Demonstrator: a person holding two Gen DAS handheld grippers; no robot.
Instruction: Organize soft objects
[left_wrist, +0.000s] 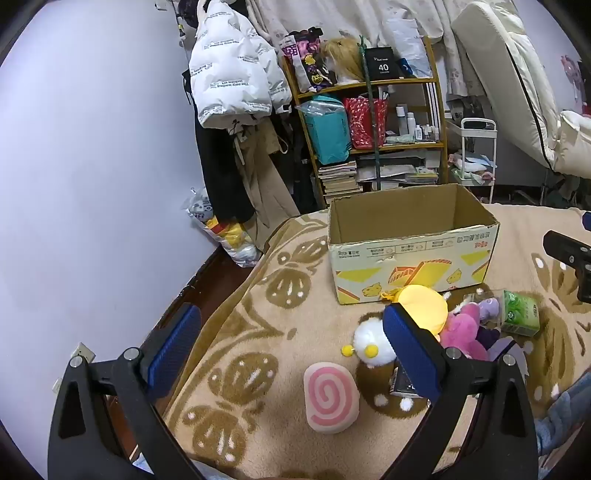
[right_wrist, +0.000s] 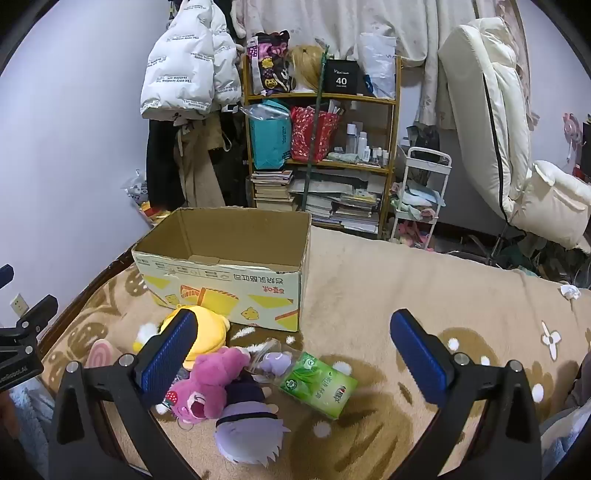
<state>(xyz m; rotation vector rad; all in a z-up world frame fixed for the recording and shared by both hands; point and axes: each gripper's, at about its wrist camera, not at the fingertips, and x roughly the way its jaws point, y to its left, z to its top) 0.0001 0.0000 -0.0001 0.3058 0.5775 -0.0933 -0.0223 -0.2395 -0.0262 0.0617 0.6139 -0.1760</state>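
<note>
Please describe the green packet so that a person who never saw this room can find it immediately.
Find the open cardboard box on the beige blanket. In front of its right corner lies a heap of plush toys; the green packet lies flat at the heap's right edge, beside the small purple plush. It alone is flat, rectangular, glossy and printed.

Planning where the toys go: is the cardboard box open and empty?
Open, flaps up. The cardboard box shows only bare inner walls and some floor; its near bottom is hidden, so fully empty: cannot tell.

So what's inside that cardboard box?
Nothing visible: the cardboard box shows only bare inner walls and a strip of its floor. The front wall hides the nearest part of the floor, so something flat could lie there.
</note>
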